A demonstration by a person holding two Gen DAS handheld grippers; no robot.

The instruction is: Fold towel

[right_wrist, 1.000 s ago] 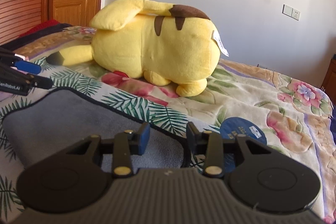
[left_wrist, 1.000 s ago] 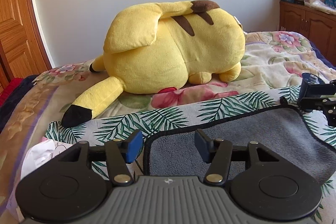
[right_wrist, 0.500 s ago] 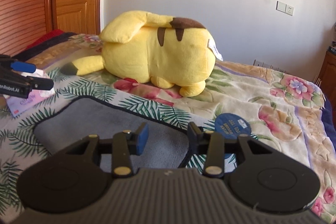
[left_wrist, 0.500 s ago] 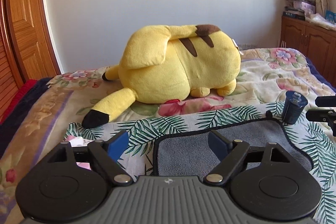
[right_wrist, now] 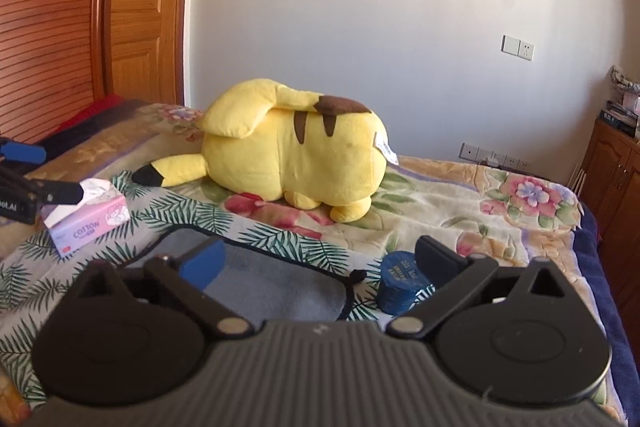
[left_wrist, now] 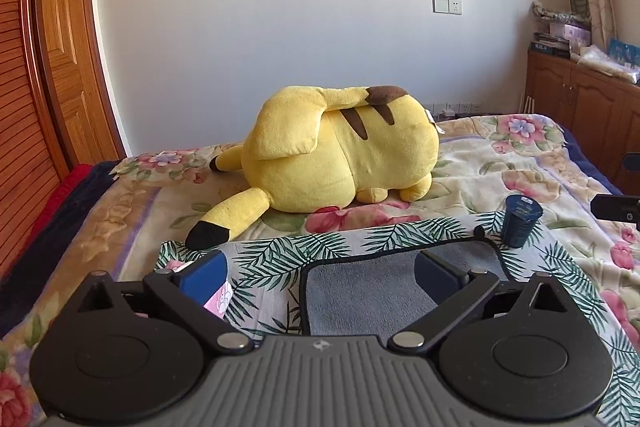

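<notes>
A grey towel [left_wrist: 372,287] with a black edge lies flat on a palm-leaf cloth [left_wrist: 280,251] on the bed; it also shows in the right wrist view [right_wrist: 272,287]. My left gripper [left_wrist: 320,277] is open and empty, held above the towel's near left part. My right gripper [right_wrist: 318,263] is open and empty, above the towel's near right corner. The right gripper's fingers [left_wrist: 616,207] show at the right edge of the left view, and the left gripper's fingers [right_wrist: 44,189] at the left edge of the right view.
A big yellow plush toy [left_wrist: 340,155] lies behind the towel. A dark blue cup [left_wrist: 520,223] stands at the towel's far right corner. A pink tissue box [right_wrist: 88,223] sits left of the towel. A wooden door [right_wrist: 136,7] and a cabinet [left_wrist: 580,123] flank the bed.
Both grippers have opened wide and pulled back and up from the towel, which now lies flat on the bed.
</notes>
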